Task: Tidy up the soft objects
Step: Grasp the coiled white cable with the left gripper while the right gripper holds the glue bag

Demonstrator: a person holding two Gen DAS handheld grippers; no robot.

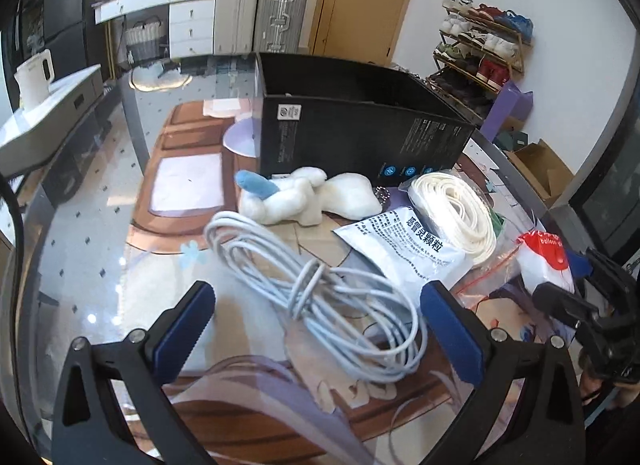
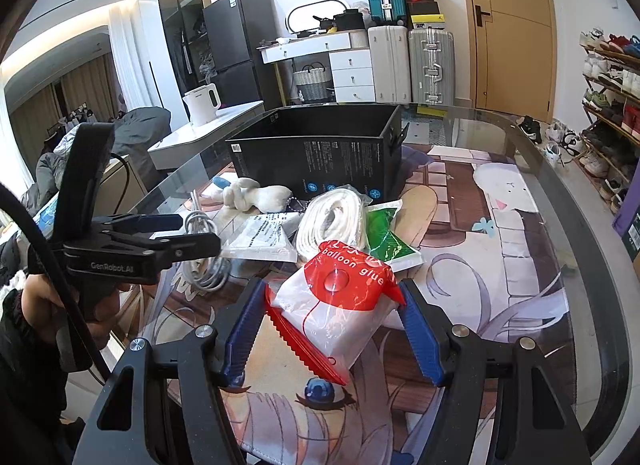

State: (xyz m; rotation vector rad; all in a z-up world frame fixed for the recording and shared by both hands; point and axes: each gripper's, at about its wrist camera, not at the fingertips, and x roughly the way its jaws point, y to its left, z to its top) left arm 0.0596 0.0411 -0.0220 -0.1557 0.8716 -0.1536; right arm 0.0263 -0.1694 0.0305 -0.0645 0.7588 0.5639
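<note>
A coiled grey cable [image 1: 320, 293] lies on the glass table between the open fingers of my left gripper [image 1: 316, 305]; the pads stand apart from it on both sides. My right gripper [image 2: 332, 305] is shut on a red and white balloon glue bag [image 2: 340, 301], lifted slightly over the table mat. Behind lie a white plush toy [image 1: 304, 197] with a blue horn, a white medicine packet [image 1: 408, 253], a bagged white rope coil [image 1: 456, 209] and a green packet [image 2: 384, 237]. An open black box [image 1: 360, 125] stands behind them; it also shows in the right wrist view [image 2: 320, 153].
The table is glass [image 2: 520, 133] with an anime-print mat [image 2: 500, 257] under it. A clear zip bag [image 1: 492, 277] lies by the packet. A white kettle [image 2: 202, 103] stands on a side counter. Suitcases, a door and a shoe rack [image 1: 484, 49] line the far walls.
</note>
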